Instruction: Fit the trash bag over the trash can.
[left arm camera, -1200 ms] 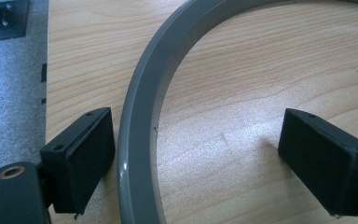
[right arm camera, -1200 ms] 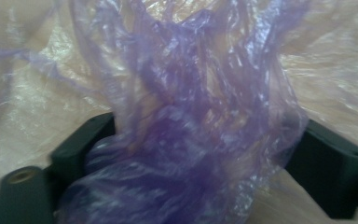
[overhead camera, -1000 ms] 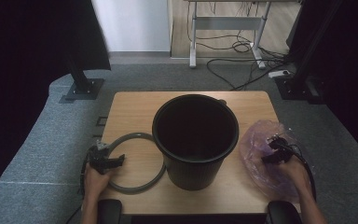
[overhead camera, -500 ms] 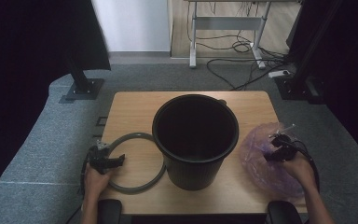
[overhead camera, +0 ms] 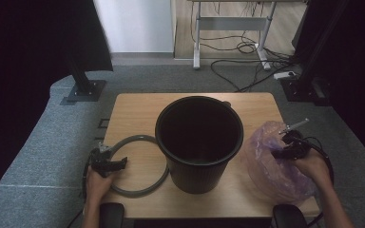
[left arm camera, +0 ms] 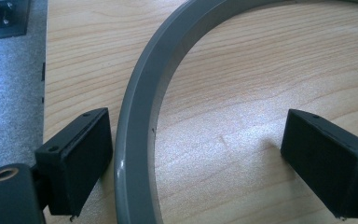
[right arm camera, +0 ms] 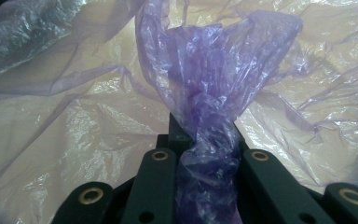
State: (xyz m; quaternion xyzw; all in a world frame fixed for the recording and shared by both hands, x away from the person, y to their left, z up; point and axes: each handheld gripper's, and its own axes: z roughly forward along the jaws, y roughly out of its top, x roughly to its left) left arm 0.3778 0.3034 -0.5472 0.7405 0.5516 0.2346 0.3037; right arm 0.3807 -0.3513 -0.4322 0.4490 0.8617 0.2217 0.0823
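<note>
Left claw (left arm camera: 200, 163) rests on the wooden worktop (overhead camera: 133, 109) with its jaws wide apart, straddling the rim of a grey ring (left arm camera: 140, 116) that lies flat beside a black bucket (overhead camera: 199, 142). Right claw (right arm camera: 200, 158) is clamped tight on a bunched fold of a purple plastic bag (right arm camera: 209, 88), which seems to sag over the worktop's right edge.
</note>
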